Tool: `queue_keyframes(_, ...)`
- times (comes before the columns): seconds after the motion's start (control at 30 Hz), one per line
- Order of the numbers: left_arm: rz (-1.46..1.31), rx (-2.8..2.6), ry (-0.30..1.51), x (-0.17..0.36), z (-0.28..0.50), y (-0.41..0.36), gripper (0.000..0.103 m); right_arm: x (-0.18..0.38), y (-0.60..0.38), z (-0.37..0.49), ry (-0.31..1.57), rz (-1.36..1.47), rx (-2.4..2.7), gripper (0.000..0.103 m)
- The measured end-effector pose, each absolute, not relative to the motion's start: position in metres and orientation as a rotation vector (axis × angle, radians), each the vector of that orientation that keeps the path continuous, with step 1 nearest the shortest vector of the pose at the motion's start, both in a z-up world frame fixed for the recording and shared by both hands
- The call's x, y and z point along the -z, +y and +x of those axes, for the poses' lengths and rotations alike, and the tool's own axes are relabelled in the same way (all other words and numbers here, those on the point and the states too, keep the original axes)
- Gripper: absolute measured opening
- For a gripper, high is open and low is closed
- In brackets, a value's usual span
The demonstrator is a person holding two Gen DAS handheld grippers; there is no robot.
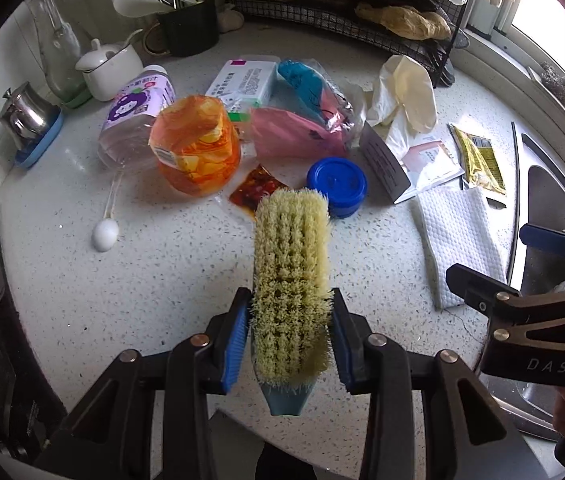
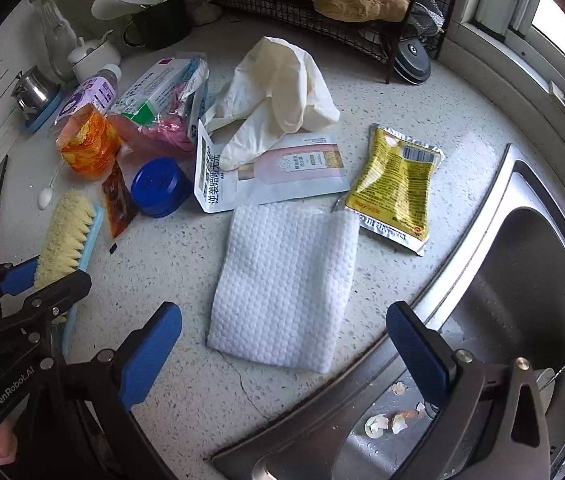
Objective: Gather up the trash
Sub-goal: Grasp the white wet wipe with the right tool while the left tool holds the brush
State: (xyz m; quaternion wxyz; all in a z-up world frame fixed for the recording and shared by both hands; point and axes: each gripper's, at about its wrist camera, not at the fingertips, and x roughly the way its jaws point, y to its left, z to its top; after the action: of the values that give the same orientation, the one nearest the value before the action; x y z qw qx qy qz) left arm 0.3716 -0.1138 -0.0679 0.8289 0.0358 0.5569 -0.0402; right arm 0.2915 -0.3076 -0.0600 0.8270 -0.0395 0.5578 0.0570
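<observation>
Fingers of the left gripper [image 1: 290,336] are clamped on the yellow-bristled, blue-backed scrubbing brush [image 1: 291,276]; right gripper [image 2: 282,348] fingers are spread empty. Soft bristles could let it slip when lifted.

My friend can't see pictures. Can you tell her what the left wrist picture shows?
The left tool grips a yellow-bristled scrub brush over a speckled counter. Behind it lies trash: an orange wrapper, a blue lid and a white cloth.
</observation>
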Motion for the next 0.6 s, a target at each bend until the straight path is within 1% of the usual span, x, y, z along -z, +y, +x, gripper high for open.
queue_keyframes(0.1,0.070,0.045,1.189,0.069,0.374,-0.109,0.036,0.070,-0.299,0.301,1.205,-0.097,-0.174,0.102)
queue_keyframes(0.17,0.058,0.020,1.197,0.071,0.371,-0.104,0.036,0.078,-0.297,0.307,1.229,-0.092,-0.216,0.087)
queue_keyframes(0.33,0.025,-0.022,1.204,0.083,0.366,-0.108,0.036,0.087,-0.287,0.306,1.229,-0.156,-0.259,0.086)
queue_keyframes(0.43,-0.003,-0.052,1.215,0.086,0.354,-0.104,0.036,0.091,-0.281,0.301,1.207,-0.257,-0.243,0.073)
queue_keyframes(0.5,-0.013,-0.066,1.218,0.084,0.348,-0.102,0.036,0.091,-0.278,0.299,1.197,-0.267,-0.257,0.067)
queue_keyframes(0.53,-0.015,-0.066,1.215,0.082,0.344,-0.103,0.036,0.090,-0.274,0.297,1.193,-0.274,-0.264,0.059)
queue_keyframes(0.57,-0.016,-0.063,1.211,0.080,0.340,-0.102,0.036,0.089,-0.272,0.295,1.190,-0.279,-0.270,0.045)
queue_keyframes(0.6,-0.014,-0.061,1.210,0.077,0.336,-0.102,0.036,0.088,-0.269,0.294,1.186,-0.284,-0.273,0.036)
